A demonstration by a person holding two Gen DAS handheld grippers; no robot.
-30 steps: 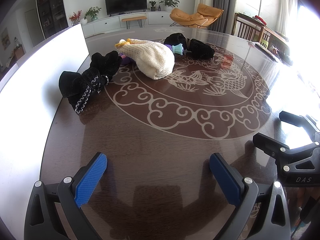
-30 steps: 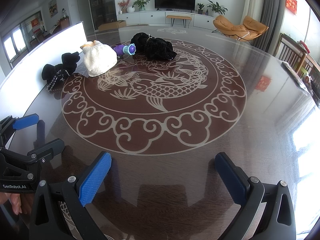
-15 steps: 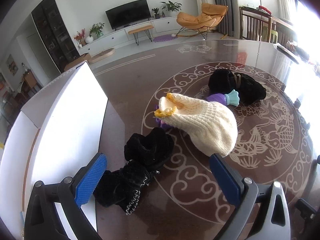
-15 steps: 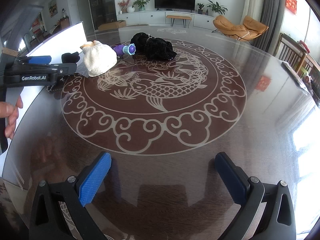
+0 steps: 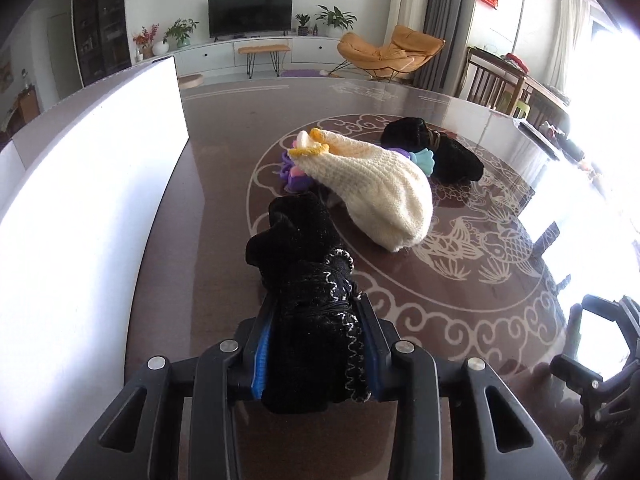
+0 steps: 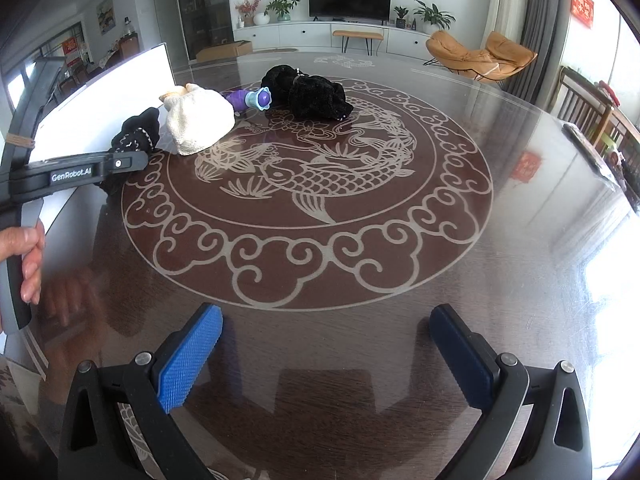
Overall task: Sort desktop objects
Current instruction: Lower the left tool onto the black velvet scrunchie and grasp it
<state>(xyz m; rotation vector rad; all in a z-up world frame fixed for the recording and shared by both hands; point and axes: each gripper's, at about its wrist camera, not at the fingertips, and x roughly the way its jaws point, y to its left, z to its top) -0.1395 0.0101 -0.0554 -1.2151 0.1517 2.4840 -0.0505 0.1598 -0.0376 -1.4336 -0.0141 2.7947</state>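
Left wrist: left gripper [image 5: 316, 344] (angled down) clamps black scrunchie [image 5: 308, 280].

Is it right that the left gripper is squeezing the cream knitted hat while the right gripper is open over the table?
Not quite. The left gripper is squeezing the black cloth, not the cream hat, which lies free on the table; the left wrist view shows this. Its jaws have just been closing. The right gripper is open over the table.
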